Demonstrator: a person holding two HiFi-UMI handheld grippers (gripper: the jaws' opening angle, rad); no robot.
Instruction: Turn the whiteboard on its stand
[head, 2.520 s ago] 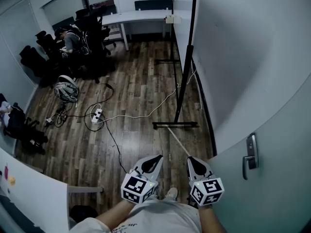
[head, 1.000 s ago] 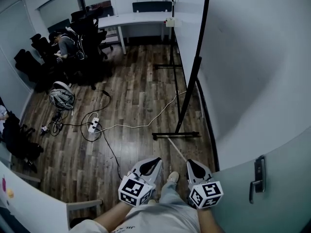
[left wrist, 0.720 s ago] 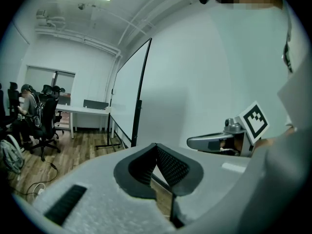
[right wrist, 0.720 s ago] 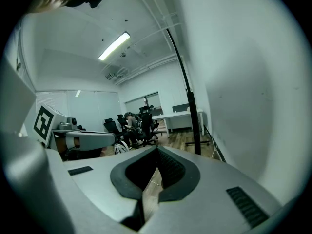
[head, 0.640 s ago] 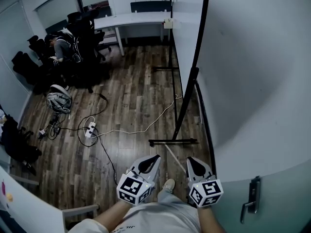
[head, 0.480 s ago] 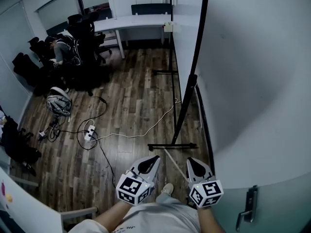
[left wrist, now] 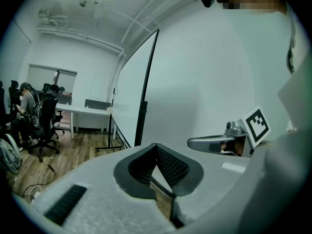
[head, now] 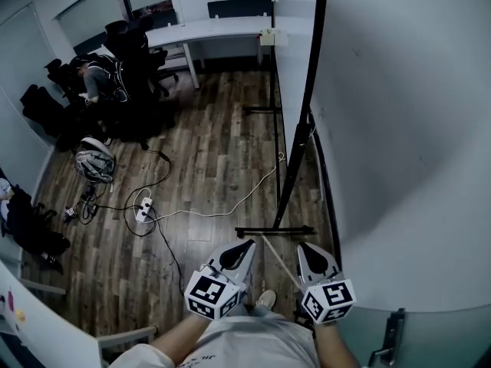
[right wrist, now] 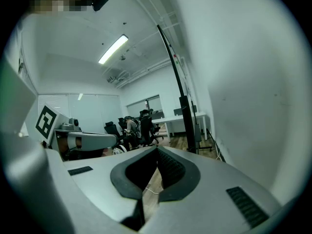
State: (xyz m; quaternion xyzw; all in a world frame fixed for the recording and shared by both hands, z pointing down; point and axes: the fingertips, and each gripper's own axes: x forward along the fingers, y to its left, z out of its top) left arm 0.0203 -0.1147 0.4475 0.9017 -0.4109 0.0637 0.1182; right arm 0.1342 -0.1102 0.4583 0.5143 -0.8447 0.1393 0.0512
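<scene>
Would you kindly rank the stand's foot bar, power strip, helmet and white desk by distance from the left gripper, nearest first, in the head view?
1. Stand's foot bar, just ahead of the left gripper.
2. Power strip, ahead to the left.
3. Helmet, farther left.
4. White desk, far end.

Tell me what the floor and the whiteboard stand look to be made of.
Floor: wood or wood-look laminate, dark brown, slight sheen; plank seams and grain show.
Whiteboard stand: probably black-painted metal; slim straight post and flat foot bars, no visible grain.
</scene>
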